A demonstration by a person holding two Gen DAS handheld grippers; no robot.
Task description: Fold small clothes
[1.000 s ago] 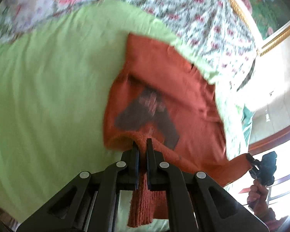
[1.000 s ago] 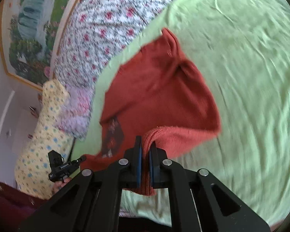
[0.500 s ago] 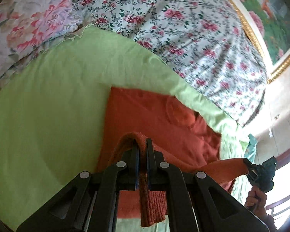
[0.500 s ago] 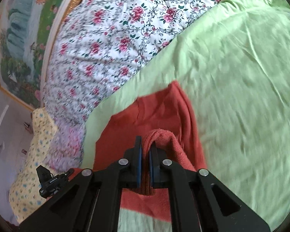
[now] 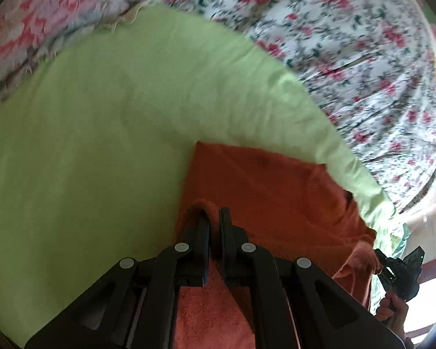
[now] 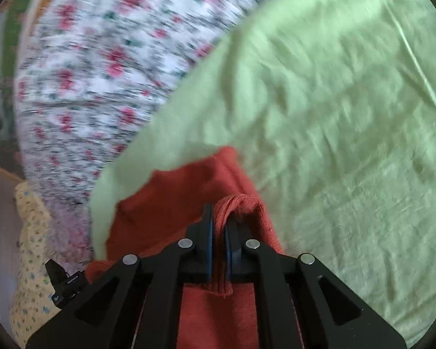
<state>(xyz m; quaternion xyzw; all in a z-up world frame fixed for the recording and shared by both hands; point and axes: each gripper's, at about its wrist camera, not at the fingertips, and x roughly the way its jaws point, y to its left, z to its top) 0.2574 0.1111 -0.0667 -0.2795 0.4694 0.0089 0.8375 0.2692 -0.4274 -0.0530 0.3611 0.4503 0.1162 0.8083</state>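
A small rust-orange knit sweater [image 5: 270, 192] lies on a light green sheet [image 5: 87, 145]. My left gripper [image 5: 214, 218] is shut on the sweater's ribbed edge, which bunches over its fingers. My right gripper [image 6: 219, 212] is shut on another ribbed edge of the same sweater [image 6: 171, 197]. Both hold the edge low, close to the sweater's body on the green sheet [image 6: 348, 116]. The right gripper also shows at the far right of the left wrist view [image 5: 383, 264], and the left gripper shows at the lower left of the right wrist view [image 6: 61, 282].
A floral bedspread [image 5: 348, 43] lies beyond the green sheet, also in the right wrist view [image 6: 96, 67]. A yellow patterned cloth [image 6: 29, 276] lies at the left edge. A pink floral cloth [image 5: 43, 23] is at the far left.
Both grippers have carried the sweater's ribbed edge forward and down over its body. The dark front pattern is now hidden. Both stay shut.
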